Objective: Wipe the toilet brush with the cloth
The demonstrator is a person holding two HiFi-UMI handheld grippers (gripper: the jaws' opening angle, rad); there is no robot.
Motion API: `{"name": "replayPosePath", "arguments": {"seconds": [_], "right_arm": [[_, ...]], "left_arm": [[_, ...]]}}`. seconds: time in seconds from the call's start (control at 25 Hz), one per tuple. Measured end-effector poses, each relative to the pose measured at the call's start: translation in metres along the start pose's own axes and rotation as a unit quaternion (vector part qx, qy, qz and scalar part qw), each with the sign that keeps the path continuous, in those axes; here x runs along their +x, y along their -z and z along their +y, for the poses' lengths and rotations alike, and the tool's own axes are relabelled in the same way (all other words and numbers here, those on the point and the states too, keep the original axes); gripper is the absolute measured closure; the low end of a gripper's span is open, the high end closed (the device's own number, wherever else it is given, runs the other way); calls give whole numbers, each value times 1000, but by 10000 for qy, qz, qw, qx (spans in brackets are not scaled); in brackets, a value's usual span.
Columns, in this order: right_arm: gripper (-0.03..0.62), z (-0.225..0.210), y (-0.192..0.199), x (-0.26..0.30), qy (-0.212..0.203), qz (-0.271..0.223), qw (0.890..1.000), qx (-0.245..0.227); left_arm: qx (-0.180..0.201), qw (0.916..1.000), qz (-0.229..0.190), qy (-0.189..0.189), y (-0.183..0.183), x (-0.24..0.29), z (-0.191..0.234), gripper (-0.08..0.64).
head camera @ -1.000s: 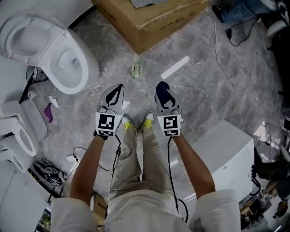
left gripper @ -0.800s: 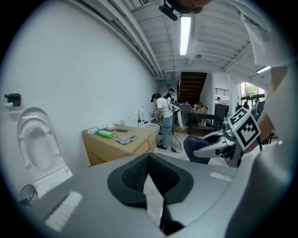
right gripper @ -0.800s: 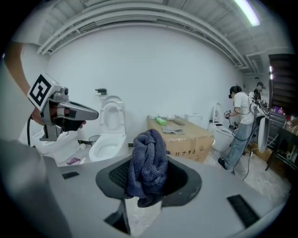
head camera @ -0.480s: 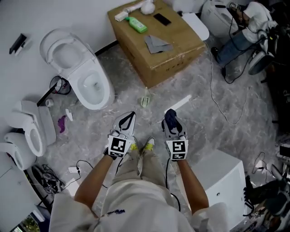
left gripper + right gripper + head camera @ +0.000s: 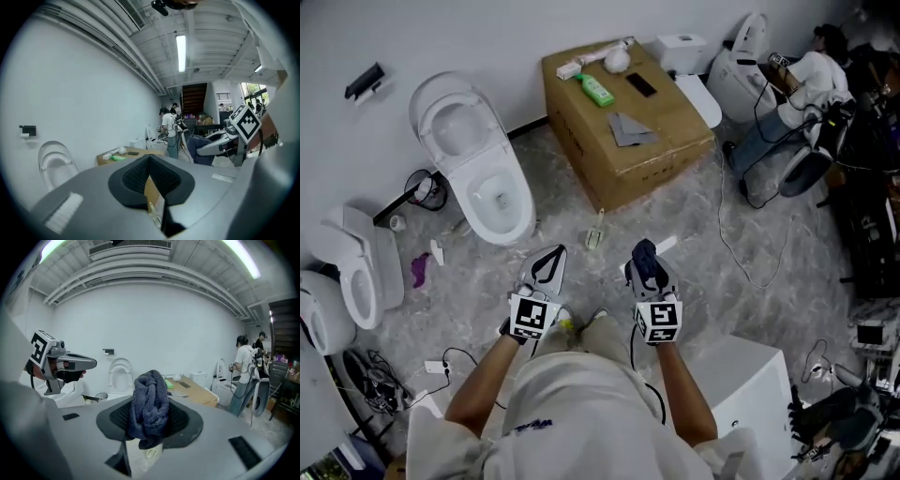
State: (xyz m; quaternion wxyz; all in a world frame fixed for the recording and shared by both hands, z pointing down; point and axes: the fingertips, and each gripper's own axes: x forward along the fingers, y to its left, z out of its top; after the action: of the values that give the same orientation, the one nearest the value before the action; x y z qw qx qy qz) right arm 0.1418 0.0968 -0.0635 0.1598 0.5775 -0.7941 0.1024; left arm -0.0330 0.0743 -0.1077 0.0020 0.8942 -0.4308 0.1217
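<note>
The toilet brush point(image 5: 605, 59), white with a round head, lies at the back of a cardboard box point(image 5: 666, 155), far ahead of both grippers. It shows small in the left gripper view point(image 5: 123, 150) and the right gripper view point(image 5: 177, 377). My right gripper point(image 5: 645, 261) is shut on a bunched dark blue cloth point(image 5: 644, 256), which bulges out between its jaws point(image 5: 150, 404). My left gripper point(image 5: 547, 261) hangs beside it at the same height, jaws together point(image 5: 149, 160) with nothing in them. Both are held above the floor in front of the person's legs.
On the box lie a green bottle point(image 5: 598, 91), a black phone point(image 5: 640, 84) and a grey rag point(image 5: 630, 129). A white toilet point(image 5: 478, 164) stands left of the box, with more toilets around. A small bottle point(image 5: 595, 234) lies on the marble floor; a white cabinet point(image 5: 750, 375) sits at right.
The head view has swung up and back, so the whole box and the brush on it have come into sight. Both grippers keep side by side, the cloth still held.
</note>
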Motion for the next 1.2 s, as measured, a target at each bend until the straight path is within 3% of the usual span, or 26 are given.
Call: {"name": "replayPosePath", "arguments": {"seconds": [0.2,0.32,0.56,1.2], "right_arm": [[434,12,-30,-19,178,-262,9995,-6],[434,26,-48,-24,176,-408,9989,-126],[436,38,-77,-24,143,-694,9973,-169],[443,35,-110,-55,195,-1014,9941,-331]], "left_arm": [[-281,9992,-198,-215,-18,-23,15,560],[-497,9983,-255,-136,-31,-31,12,560],[-228,9977,-604,221,-66,-35,-3,560],[-465,9949,-896,-23,-99,-57,20,560]]}}
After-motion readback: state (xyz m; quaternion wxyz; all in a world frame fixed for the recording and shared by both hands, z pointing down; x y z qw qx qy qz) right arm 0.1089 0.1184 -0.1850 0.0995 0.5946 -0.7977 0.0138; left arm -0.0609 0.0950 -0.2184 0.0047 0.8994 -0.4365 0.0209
